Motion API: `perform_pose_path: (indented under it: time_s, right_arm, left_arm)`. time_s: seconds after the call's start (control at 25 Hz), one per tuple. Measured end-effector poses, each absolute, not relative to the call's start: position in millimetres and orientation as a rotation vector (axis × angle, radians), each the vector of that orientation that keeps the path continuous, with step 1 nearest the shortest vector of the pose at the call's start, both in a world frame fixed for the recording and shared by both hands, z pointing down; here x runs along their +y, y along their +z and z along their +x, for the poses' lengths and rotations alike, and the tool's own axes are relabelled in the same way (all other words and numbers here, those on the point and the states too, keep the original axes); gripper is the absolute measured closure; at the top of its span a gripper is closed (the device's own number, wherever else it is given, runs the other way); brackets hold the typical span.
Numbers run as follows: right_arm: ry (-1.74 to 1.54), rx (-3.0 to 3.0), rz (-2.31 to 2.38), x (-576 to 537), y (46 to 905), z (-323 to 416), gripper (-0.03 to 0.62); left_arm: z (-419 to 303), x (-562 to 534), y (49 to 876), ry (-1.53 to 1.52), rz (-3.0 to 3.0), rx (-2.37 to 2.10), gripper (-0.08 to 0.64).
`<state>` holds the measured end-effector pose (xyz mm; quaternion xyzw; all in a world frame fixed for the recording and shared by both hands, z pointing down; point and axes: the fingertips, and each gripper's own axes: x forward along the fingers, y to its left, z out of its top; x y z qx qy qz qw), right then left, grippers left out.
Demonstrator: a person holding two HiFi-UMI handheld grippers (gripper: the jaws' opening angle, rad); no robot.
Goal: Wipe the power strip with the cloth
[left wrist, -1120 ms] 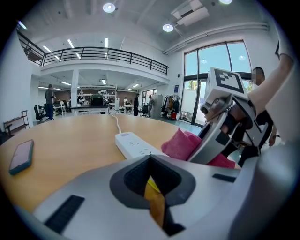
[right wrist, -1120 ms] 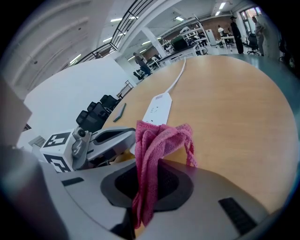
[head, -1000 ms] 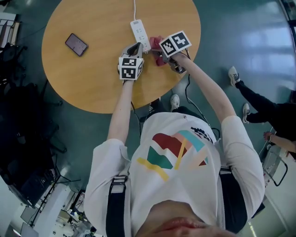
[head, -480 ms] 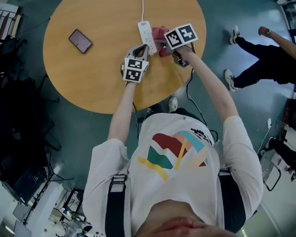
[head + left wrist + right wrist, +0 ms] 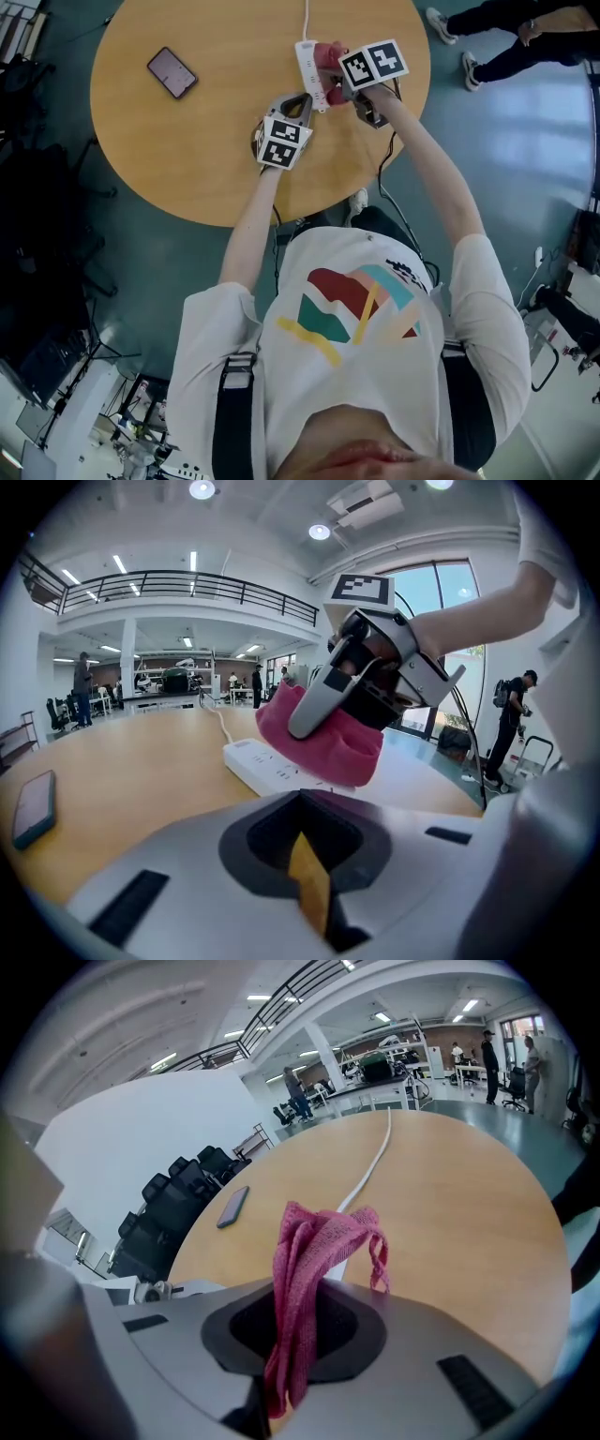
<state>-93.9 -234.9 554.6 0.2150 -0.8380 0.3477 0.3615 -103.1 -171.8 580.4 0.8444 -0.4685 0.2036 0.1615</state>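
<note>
Round wooden bench (image 5: 187, 159) in a bright hall: on the white power strip (image 5: 308, 62) at its far side we press the pink cloth (image 5: 326, 54), clamped in our right tongs (image 5: 339, 82), our left tongs (image 5: 300, 98) closed on nothing just beside, phone (image 5: 172, 72) well apart.

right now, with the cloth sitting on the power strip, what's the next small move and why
Probably slide the right tongs along the power strip toward its cord end. They are shut on the pink cloth, which rests on one part of the strip, while the sockets nearer the cord lie uncovered. The left tongs are shut beside the strip's near end, not gripping it, so keep the stroke light.
</note>
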Motion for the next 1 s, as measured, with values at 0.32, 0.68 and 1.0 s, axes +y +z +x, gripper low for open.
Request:
perform_pose_path:
  time_s: [0.32, 0.68, 1.0]
  right_arm:
    - [0.901, -2.138, 0.568, -234.6, 564.3, -63.2, 0.553]
    - [0.758, -2.121, 0.492, -262.5, 550.8, -13.4, 0.553]
    - [0.627, -2.139, 0.334, -286.6, 550.0, -83.7, 0.552]
  left_arm:
    - [-83.8, -177.3, 580.9, 0.59, 2.402, -1.336, 0.517]
    - [-9.7, -219.0, 575.4, 0.589, 2.417, -1.316, 0.517]
    - [-101.1, -218.6, 574.9, 0.477, 2.243, -1.614, 0.517]
